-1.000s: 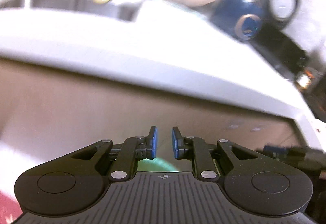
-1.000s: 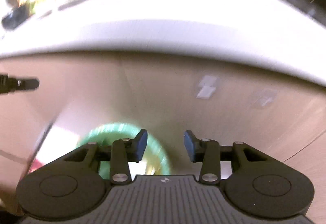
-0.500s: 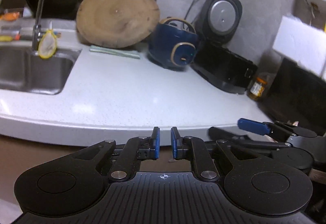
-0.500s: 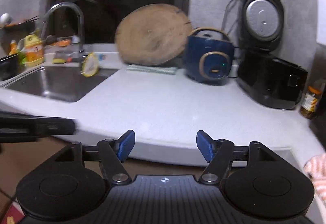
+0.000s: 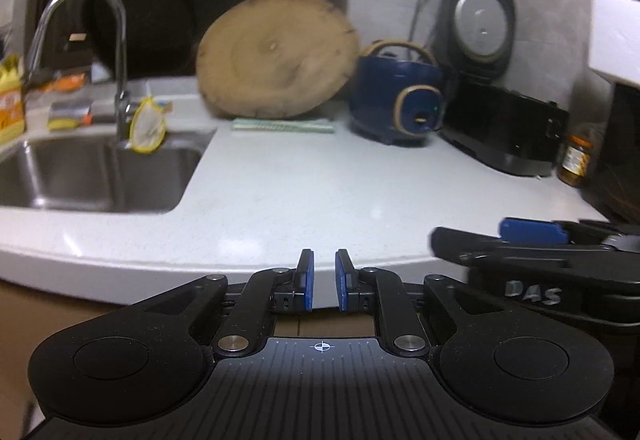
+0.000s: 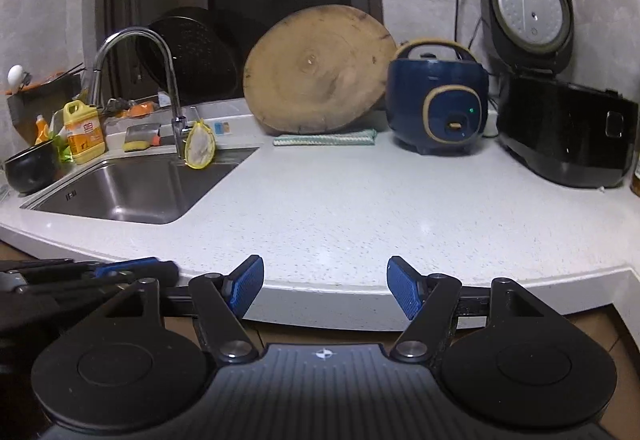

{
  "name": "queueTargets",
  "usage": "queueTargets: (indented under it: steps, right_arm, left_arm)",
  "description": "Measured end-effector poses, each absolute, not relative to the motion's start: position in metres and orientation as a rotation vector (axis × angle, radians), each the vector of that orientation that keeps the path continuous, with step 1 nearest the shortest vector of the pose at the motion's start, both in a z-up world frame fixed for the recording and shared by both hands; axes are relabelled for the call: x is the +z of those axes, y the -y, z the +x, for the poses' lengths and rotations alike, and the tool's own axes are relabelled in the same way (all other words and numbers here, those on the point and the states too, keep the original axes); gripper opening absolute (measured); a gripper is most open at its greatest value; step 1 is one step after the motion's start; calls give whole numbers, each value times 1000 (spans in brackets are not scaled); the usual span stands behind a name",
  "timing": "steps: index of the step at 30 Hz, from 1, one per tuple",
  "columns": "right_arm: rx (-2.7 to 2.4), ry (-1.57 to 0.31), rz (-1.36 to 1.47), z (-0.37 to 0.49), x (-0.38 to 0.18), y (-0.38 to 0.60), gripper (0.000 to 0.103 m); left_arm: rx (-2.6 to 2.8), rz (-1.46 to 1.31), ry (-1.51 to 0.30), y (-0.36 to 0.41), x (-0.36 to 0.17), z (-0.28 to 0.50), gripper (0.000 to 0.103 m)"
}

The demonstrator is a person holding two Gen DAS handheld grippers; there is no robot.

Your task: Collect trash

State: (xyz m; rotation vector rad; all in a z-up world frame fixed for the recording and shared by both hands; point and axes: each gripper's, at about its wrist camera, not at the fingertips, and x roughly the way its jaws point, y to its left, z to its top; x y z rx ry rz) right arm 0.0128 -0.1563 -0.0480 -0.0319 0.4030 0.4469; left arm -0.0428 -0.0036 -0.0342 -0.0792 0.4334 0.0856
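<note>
Trash: dragonfruit peel [image 6: 200, 147] against faucet [image 6: 176, 119], beside sink [image 6: 132, 191]

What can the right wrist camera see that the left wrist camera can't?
Only the right wrist view shows the black bowl left of the sink and the white egg-shaped thing above it. Only the left wrist view shows the whole orange-lidded jar beside the black cooker. Both show the sink, faucet, round wooden board, blue cooker and the yellow-rimmed peel at the sink's edge.
</note>
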Motion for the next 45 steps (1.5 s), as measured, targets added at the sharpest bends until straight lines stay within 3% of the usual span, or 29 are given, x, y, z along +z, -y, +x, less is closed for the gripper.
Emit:
queueTargets:
  steps: [45]
  right_arm:
    - [420,-382,10,-8,-72,171,74]
  left_arm:
    - [65,-45,-419,17,-39,-58,15]
